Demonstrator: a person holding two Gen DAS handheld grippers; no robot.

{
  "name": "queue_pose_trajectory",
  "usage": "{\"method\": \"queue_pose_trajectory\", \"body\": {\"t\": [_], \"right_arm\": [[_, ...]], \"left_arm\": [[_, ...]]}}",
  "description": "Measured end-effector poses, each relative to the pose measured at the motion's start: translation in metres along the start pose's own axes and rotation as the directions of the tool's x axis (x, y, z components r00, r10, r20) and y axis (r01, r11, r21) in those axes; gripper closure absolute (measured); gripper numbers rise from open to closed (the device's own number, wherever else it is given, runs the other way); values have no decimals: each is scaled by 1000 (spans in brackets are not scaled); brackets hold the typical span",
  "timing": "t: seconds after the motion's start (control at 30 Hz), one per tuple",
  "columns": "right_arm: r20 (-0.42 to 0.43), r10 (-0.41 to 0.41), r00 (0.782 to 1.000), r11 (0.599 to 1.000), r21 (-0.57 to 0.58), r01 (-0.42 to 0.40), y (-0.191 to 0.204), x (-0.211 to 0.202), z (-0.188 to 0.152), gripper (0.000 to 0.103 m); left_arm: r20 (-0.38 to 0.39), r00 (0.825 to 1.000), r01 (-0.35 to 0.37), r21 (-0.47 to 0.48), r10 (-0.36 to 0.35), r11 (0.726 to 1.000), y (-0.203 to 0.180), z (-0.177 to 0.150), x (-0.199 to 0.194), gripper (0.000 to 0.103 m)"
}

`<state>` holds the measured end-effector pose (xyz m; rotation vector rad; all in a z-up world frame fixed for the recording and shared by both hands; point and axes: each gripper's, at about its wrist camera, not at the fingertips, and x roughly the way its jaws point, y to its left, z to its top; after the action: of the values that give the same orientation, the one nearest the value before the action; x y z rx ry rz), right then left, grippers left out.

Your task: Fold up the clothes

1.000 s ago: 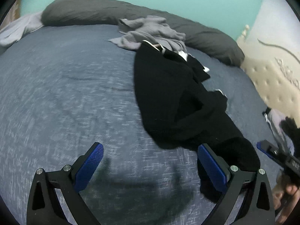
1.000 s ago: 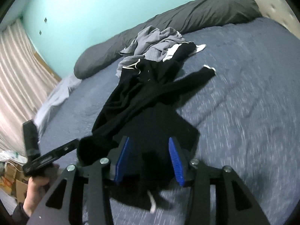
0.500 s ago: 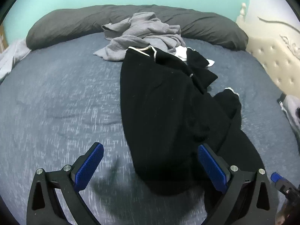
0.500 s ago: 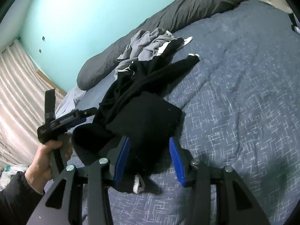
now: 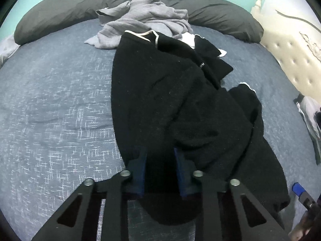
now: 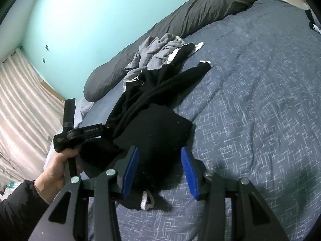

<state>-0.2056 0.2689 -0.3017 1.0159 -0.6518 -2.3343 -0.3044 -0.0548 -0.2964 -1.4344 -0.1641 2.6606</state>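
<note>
A black garment with white trim [image 5: 170, 92] lies lengthwise on the blue bedspread [image 5: 56, 100]; it also shows in the right wrist view [image 6: 154, 124]. My left gripper [image 5: 160, 160] is shut on the garment's near hem. My right gripper [image 6: 160, 160] is shut on a bunched part of the same hem, lifted slightly off the bed. The left gripper's body [image 6: 80, 134] and the hand holding it show at the left of the right wrist view. One sleeve [image 6: 192, 70] stretches out to the right.
A crumpled grey garment [image 5: 146, 20] lies beyond the black one, by a long dark grey pillow [image 5: 220, 12]. A cream tufted headboard [image 5: 297, 60] is at right. Clothes [image 5: 309, 112] lie at the bed's right edge. Curtains [image 6: 20, 104] hang at left.
My left gripper moved right onto the black garment's hem and closed on it. My right gripper kept its hold and lifted the bunched hem slightly.
</note>
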Motion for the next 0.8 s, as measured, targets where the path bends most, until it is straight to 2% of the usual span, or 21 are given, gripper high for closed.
{"method": "queue_pose_trajectory", "body": {"t": [0.1,0.3,0.4,0.57,0.67,0.8], "right_arm": [[4,0,1000,1000,8,0,-2,0,0,58],[6,-1,1000,1000,18,1,-5,-1,1,58],[10,2,1000,1000,19,-2,-6,-2,2,58],[18,6,1000,1000,21,-6,-5,-4,3,58],[15,5,1000,1000,17,-5,-2,-3,2,58],[15,8,1000,1000,12,-8,0,-4,2,58]], "left_arm": [[3,1000,-10,12,10,1000,4,-1,-6,90],[43,999,-29,-2,29,1000,22,-6,-32,92],[64,997,-48,-6,48,999,32,-8,-52,97],[81,995,-59,-33,62,998,54,-15,-77,97],[55,996,-62,-52,65,997,64,-21,-72,97],[63,996,-55,-96,61,994,76,-23,-75,98]]}}
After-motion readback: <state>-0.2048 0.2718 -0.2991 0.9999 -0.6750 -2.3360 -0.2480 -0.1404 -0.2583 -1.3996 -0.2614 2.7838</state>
